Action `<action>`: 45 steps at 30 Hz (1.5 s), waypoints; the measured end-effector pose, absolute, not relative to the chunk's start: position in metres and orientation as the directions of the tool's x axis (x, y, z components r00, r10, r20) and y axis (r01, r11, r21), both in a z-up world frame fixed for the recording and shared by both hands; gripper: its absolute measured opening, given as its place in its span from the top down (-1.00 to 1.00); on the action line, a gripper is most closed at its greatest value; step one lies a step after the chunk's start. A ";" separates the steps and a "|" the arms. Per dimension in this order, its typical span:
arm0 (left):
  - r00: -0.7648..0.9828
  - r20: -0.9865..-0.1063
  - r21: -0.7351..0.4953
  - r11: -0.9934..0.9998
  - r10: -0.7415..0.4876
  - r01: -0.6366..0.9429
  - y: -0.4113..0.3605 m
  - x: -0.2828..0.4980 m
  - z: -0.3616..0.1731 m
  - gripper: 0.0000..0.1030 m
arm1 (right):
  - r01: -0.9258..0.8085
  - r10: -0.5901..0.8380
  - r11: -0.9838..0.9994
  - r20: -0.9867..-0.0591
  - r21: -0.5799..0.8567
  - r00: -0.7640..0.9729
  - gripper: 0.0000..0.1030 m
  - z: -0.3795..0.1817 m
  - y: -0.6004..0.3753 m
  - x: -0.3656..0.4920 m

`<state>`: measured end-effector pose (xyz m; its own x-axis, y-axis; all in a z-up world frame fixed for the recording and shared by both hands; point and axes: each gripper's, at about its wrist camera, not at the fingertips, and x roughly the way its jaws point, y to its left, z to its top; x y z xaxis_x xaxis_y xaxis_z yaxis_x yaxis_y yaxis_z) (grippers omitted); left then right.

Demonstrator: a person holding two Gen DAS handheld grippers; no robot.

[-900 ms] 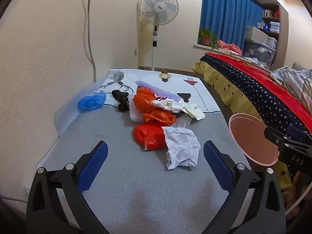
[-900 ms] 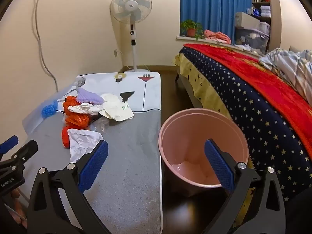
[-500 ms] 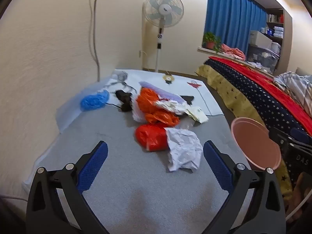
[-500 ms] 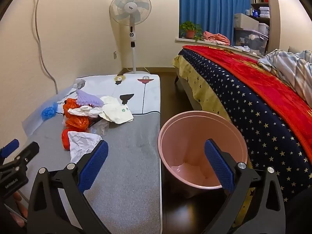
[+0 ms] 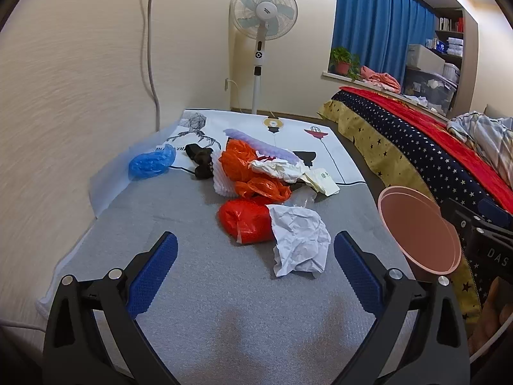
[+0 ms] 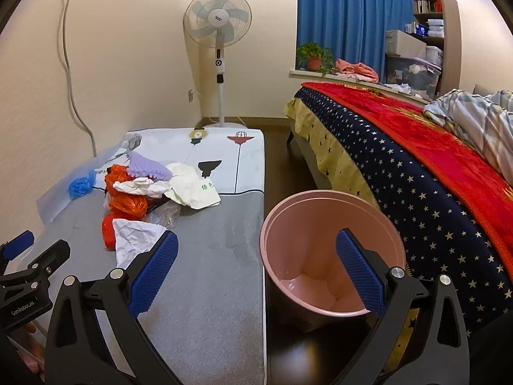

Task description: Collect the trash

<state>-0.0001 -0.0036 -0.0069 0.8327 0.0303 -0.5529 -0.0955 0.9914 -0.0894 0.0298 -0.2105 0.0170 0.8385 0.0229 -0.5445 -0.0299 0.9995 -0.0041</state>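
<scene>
crumpled paper (image 5: 299, 243) lies beside pink bin (image 5: 416, 234).

fan (image 6: 217, 22): white pedestal, upright in the corner;
curtain (image 6: 346, 16): blue, drawn;
plant (image 6: 314, 54): potted, on the sill;
bed (image 6: 416, 173): starred navy and red covers

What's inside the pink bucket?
The pink bucket looks empty: bare pink walls and bottom. The right claw's finger hides a strip of the inside.
</scene>
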 end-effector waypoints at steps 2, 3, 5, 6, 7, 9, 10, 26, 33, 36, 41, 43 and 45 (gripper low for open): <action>0.832 -0.553 -0.090 0.991 0.030 -0.096 -0.004 0.000 -0.007 -0.84 | -0.031 0.026 1.000 -0.542 0.001 0.840 -0.87 0.018 -0.211 0.029; 0.832 -0.554 -0.089 0.991 0.030 -0.095 -0.004 0.000 -0.007 -0.84 | -0.032 0.026 0.999 -0.543 -0.001 0.840 -0.85 0.018 -0.210 0.029; 0.832 -0.553 -0.090 0.991 0.030 -0.095 -0.003 0.000 -0.007 -0.84 | -0.041 0.039 0.999 -0.549 0.009 0.835 -0.78 0.017 -0.210 0.030; 0.832 -0.554 -0.090 0.991 0.029 -0.095 -0.003 0.000 -0.007 -0.84 | -0.044 0.045 0.999 -0.551 0.014 0.833 -0.78 0.017 -0.211 0.030; 0.833 -0.553 -0.090 0.991 0.030 -0.095 -0.004 0.000 -0.007 -0.84 | -0.046 0.047 0.999 -0.552 0.016 0.833 -0.77 0.017 -0.211 0.030; 0.832 -0.554 -0.090 0.991 0.030 -0.096 -0.003 0.000 -0.007 -0.84 | -0.048 0.050 0.999 -0.551 0.018 0.833 -0.77 0.018 -0.210 0.030; 0.833 -0.553 -0.091 0.991 0.030 -0.096 -0.004 0.000 -0.007 -0.84 | -0.050 0.053 0.999 -0.551 0.021 0.833 -0.77 0.017 -0.210 0.030; 0.831 -0.555 -0.090 0.991 0.030 -0.095 -0.003 0.000 -0.007 -0.84 | -0.079 0.076 0.997 -0.560 0.018 0.825 -0.77 0.016 -0.205 0.029; 0.831 -0.556 -0.089 0.991 0.030 -0.095 -0.004 0.000 -0.008 -0.84 | -0.081 0.078 0.997 -0.559 0.020 0.825 -0.77 0.016 -0.204 0.029; 0.831 -0.556 -0.089 0.992 0.029 -0.094 -0.004 0.000 -0.008 -0.84 | -0.084 0.082 0.996 -0.559 0.023 0.825 -0.77 0.016 -0.205 0.028; 0.830 -0.557 -0.090 0.992 0.028 -0.094 -0.003 0.000 -0.008 -0.84 | -0.095 0.094 0.995 -0.557 0.027 0.825 -0.77 0.017 -0.203 0.028; 0.830 -0.557 -0.089 0.991 0.030 -0.095 -0.003 0.000 -0.008 -0.84 | -0.101 0.101 0.994 -0.557 0.031 0.825 -0.76 0.017 -0.202 0.029; 0.830 -0.557 -0.089 0.991 0.032 -0.098 -0.003 0.000 -0.008 -0.84 | -0.109 0.113 0.993 -0.558 0.041 0.822 -0.70 0.015 -0.202 0.030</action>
